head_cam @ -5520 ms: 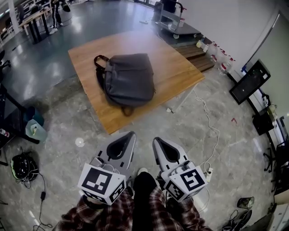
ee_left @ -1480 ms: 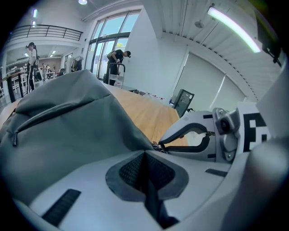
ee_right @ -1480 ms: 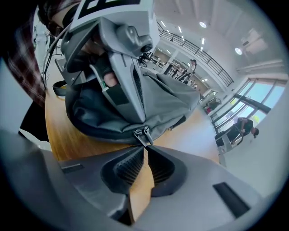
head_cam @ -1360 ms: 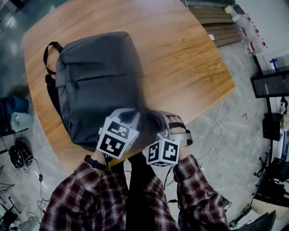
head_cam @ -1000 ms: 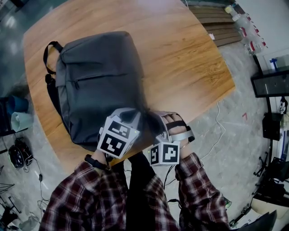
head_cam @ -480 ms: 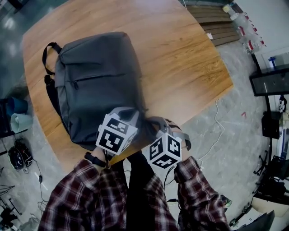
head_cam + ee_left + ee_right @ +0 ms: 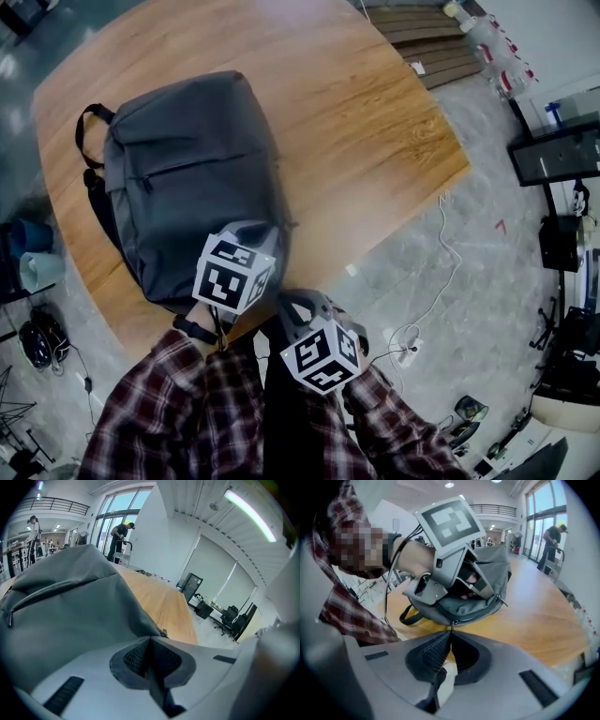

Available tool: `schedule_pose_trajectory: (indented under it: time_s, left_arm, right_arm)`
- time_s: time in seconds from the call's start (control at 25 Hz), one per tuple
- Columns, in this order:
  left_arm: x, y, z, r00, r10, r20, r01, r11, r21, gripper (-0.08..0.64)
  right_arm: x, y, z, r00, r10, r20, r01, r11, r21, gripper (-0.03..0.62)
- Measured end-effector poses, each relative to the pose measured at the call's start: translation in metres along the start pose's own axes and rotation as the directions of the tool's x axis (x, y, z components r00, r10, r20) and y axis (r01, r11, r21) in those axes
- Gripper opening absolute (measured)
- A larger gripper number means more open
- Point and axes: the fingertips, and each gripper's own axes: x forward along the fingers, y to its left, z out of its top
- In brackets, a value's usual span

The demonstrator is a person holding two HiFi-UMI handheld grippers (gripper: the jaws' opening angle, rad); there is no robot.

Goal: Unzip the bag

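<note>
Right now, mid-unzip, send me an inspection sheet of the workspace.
Surface: wooden table, bare around the bag.
Job's things: grey backpack lying flat; its zip is partly open at the end nearest the person, with the zipper pull at the tool tips.
Clutter: nothing seen on the table.
Tools: left tool shut on the grey backpack's fabric; right tool shut on the zipper pull.
Cables: corded power strip on the floor, off the table.
Surroundings: monitor, bottles, a person far off.
</note>
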Motion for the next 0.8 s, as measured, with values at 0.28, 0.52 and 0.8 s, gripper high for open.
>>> schedule_pose_trajectory:
  time_s: [0.28, 0.52, 0.8]
  left_arm:
    - [0.000, 0.006, 0.007, 1.000, 0.018, -0.021, -0.016, 0.993, 0.119, 0.009]
    - [-0.010, 0.022, -0.010, 0.985, 0.053, -0.164, 0.009, 0.934, 0.358, 0.008]
    - [-0.024, 0.032, -0.024, 0.978, 0.125, -0.165, -0.060, 0.934, 0.352, 0.008]
  right_arm:
    - [-0.002, -0.019, -0.009, 0.998, -0.056, 0.025, 0.054, 0.997, 0.046, 0.015]
    - [-0.007, -0.047, -0.019, 0.995, -0.103, 0.004, 0.103, 0.994, -0.022, 0.015]
    - [-0.002, -0.075, -0.012, 0.987, -0.163, 0.007, 0.163, 0.985, -0.058, 0.015]
